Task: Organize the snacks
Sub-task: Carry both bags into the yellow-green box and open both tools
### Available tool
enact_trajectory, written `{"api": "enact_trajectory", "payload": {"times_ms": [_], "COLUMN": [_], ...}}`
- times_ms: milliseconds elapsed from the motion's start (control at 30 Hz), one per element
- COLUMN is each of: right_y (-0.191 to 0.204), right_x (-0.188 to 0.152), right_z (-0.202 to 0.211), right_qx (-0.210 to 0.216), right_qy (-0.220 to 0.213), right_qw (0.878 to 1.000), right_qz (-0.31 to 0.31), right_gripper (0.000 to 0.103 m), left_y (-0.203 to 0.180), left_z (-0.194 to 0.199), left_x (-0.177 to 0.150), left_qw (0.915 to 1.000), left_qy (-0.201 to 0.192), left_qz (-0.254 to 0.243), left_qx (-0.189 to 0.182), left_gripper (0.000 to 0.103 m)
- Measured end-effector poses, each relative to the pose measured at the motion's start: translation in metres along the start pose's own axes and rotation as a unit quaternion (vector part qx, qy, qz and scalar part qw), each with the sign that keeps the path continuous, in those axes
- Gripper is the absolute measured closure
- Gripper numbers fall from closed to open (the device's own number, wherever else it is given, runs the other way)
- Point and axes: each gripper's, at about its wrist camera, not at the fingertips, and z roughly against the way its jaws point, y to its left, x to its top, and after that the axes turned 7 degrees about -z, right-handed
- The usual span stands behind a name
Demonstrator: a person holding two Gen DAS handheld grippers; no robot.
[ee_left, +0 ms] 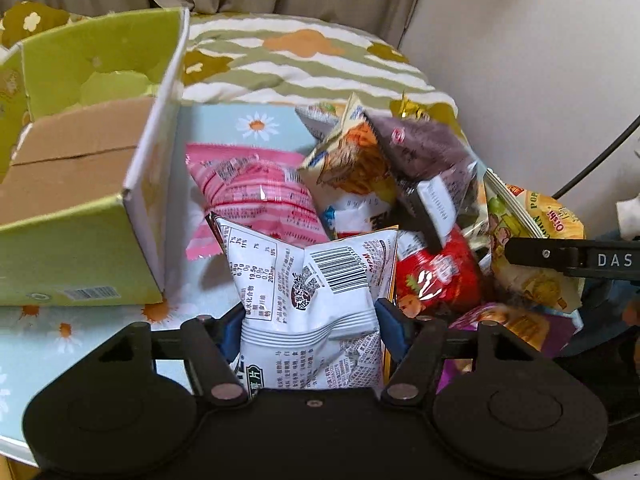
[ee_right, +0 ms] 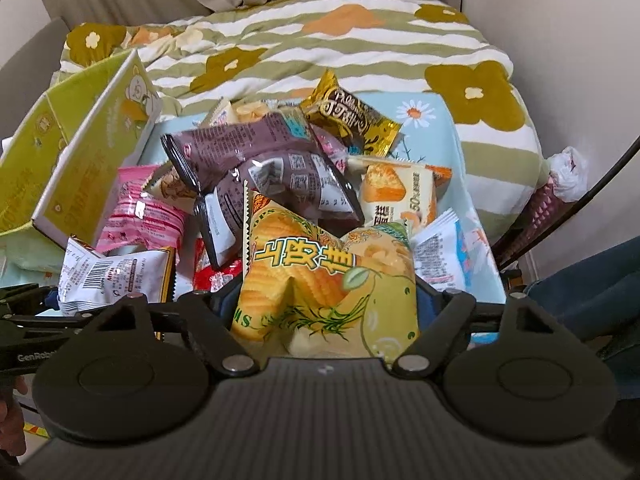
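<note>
My left gripper [ee_left: 310, 328] is shut on a white snack bag [ee_left: 308, 280] with a barcode, held just above the pile and right of the green cardboard box [ee_left: 80, 248], whose top is open. That bag [ee_right: 112, 276] shows again at the left of the right wrist view. My right gripper [ee_right: 326, 304] is shut on a yellow corn-snack bag [ee_right: 320, 276], which is creased between the pads. One of its fingers [ee_left: 560, 258] lies against the same yellow bag [ee_left: 536, 240]. A pink bag [ee_left: 256, 196], a maroon bag [ee_right: 280, 168] and a red bag [ee_left: 440, 276] lie heaped between.
The heap sits on a light blue daisy tablecloth [ee_left: 224, 128]. A gold packet [ee_right: 352, 120], an orange cake packet [ee_right: 400, 192] and a white-blue packet [ee_right: 448, 252] lie behind and to the right. A striped flowered quilt [ee_right: 320, 40] lies beyond. A person's jeans leg [ee_right: 580, 292] is at the right.
</note>
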Motion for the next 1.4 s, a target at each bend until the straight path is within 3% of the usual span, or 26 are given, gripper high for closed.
{"api": "enact_trajectory", "payload": {"times_ms": [267,533,767,933,1167,1400], "right_y": [0.013,0.058,0.121,0.171,0.245,0.314], "right_x": [0.014,0.039,0.061,0.078,0.113,0.149], "right_z": [0.038,0.066,0.073,0.066,0.038,-0.013], "right_qx": [0.022,0.078,0.124,0.134,0.135,0.112], "right_qy": [-0.045,-0.081,-0.102,-0.113,-0.113,-0.093], "right_qw": [0.998,0.990,0.978,0.976,0.978,0.985], "right_qz": [0.024,0.088,0.131,0.133,0.115,0.093], "right_gripper": [0.009,0.009,0.009,0.009,0.009,0.009], "left_y": [-0.006,0.009,0.046,0.092,0.170,0.242], "left_z": [0.058,0.123,0.158,0.173,0.166,0.116], "left_x": [0.009,0.020,0.037,0.054,0.096,0.139], "left_qw": [0.9979,0.9874,0.9751,0.9711,0.9727,0.9826], "left_qy": [-0.052,-0.115,-0.151,-0.169,-0.172,-0.137], "left_qz": [0.008,0.040,0.067,0.073,0.067,0.056], "left_qx": [0.038,0.101,0.148,0.152,0.141,0.112], "left_gripper": [0.033,0.033,0.033,0.033,0.032,0.032]}}
